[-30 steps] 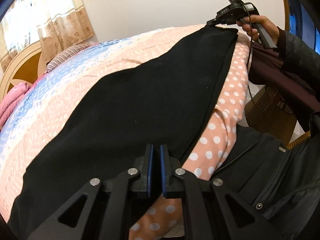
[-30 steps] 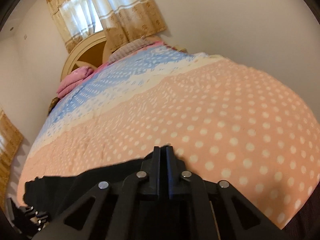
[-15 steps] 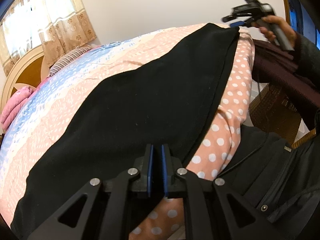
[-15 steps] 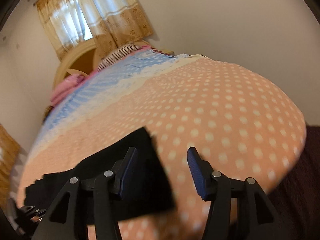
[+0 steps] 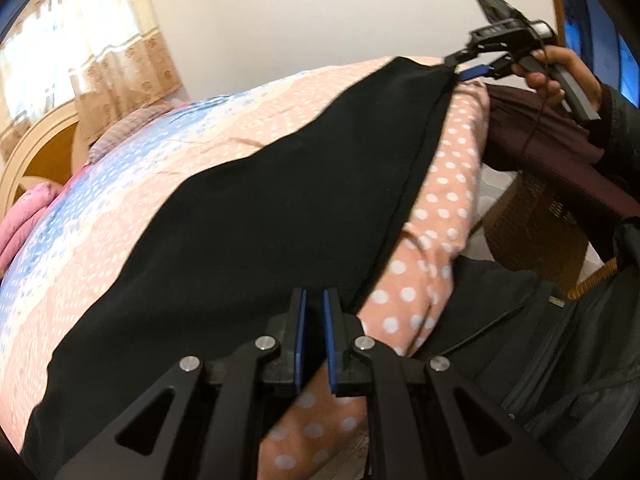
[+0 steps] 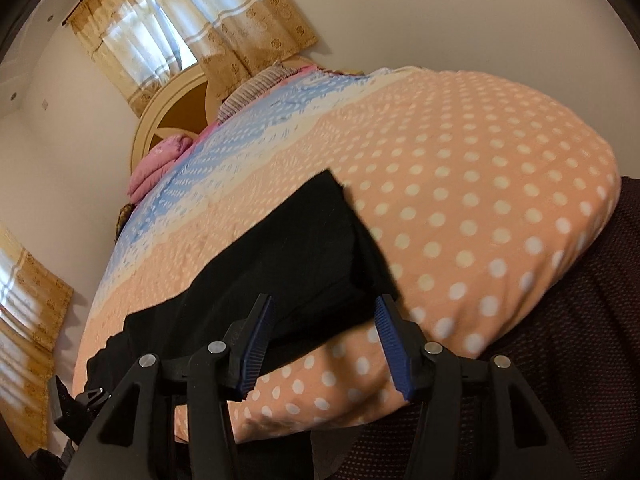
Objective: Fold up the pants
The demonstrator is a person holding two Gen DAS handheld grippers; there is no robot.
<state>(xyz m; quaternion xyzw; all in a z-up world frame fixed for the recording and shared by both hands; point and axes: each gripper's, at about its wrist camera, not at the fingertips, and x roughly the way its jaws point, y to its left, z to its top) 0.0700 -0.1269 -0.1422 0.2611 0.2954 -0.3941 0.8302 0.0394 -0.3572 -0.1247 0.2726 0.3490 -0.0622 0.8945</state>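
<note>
Black pants [image 5: 256,216] lie stretched flat along the near edge of a bed with a peach polka-dot cover [image 5: 444,184]. My left gripper [image 5: 314,304] is nearly closed with a narrow gap, at the near end of the pants; whether it pinches the fabric is unclear. In the right wrist view the far end of the pants [image 6: 304,248] lies flat on the cover. My right gripper [image 6: 326,312] is open and empty, just behind that end. The right gripper also shows in the left wrist view [image 5: 476,68], at the far corner of the pants.
A wicker basket [image 5: 536,232] stands beside the bed on the right. A dark maroon cloth [image 6: 560,352] hangs at the bed's corner. Pillows [image 6: 160,164] and a round headboard [image 6: 176,104] are at the far end, under curtains [image 6: 192,28].
My right gripper opened and let go of the pants' far end, then drew back a little. The pants now lie flat. My left gripper stayed nearly closed at the near end.
</note>
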